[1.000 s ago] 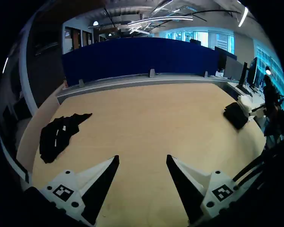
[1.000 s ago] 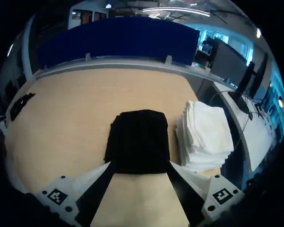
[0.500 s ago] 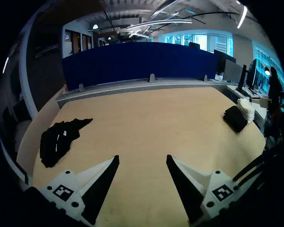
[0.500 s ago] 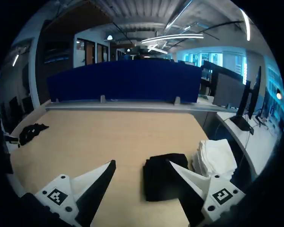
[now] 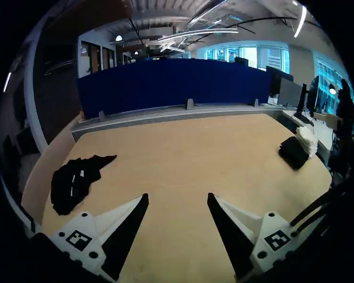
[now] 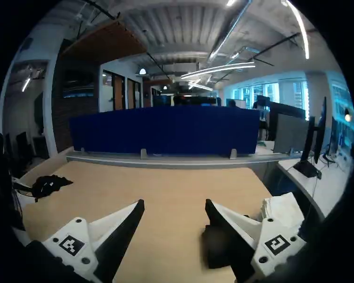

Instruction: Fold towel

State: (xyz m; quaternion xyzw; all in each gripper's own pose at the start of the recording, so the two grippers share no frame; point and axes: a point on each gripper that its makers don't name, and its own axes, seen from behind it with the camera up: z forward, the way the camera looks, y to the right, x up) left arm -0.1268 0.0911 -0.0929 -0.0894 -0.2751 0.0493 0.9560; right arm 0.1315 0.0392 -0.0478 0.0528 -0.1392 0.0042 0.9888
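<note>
Your left gripper (image 5: 177, 203) and right gripper (image 6: 173, 210) both gape empty; the crumpled towel (image 5: 75, 181) lies on the table (image 5: 186, 141) ahead and left of the left one (the nearer), its length slanting away rightward.

Right tongs (image 6: 173, 203) let go folded black towel (image 6: 214, 249), lifted up and back.

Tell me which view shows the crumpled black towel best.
The left gripper view: the crumpled black towel lies close, with its whole outline clear. The right gripper view shows the same towel small and far off at the left.
</note>
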